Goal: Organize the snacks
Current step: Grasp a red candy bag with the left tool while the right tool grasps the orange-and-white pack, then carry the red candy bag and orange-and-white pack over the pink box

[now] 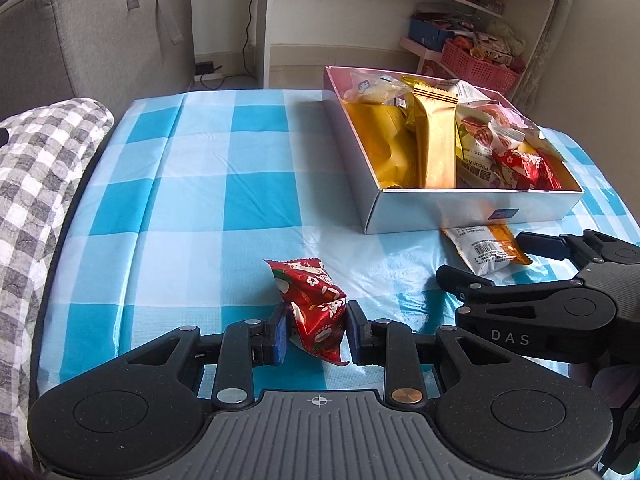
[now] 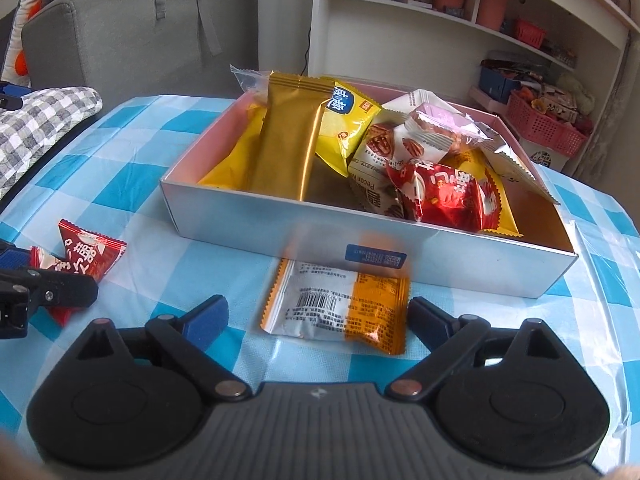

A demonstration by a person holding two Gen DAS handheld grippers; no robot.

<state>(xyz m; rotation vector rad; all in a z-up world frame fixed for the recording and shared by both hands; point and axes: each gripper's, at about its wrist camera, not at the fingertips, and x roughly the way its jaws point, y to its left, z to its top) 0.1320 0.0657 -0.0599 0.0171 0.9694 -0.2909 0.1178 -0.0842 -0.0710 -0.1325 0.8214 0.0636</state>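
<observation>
A red snack packet (image 1: 316,312) is being gripped between the blue pads of the left claw (image 1: 316,330), clenched on it just above the blue-and-white checked tabletop (image 1: 192,184). To its right, an orange-and-white snack packet (image 2: 336,306) is lying flat on the cloth, barcode side up, just in front of the near wall of the silver box (image 2: 256,226). The right claw (image 2: 318,316) is being held spread around this packet, one finger on each side; the pads are not touching it. The box is being filled with wrapped snacks: a long gold packet (image 2: 288,140) leaning against yellow ones, pecan packets, and a red packet (image 2: 444,196) near the front. A grey checked cushion (image 1: 36,184) is lying at the tabletop's left edge, and white shelves (image 2: 440,12) with pink baskets are standing behind.
</observation>
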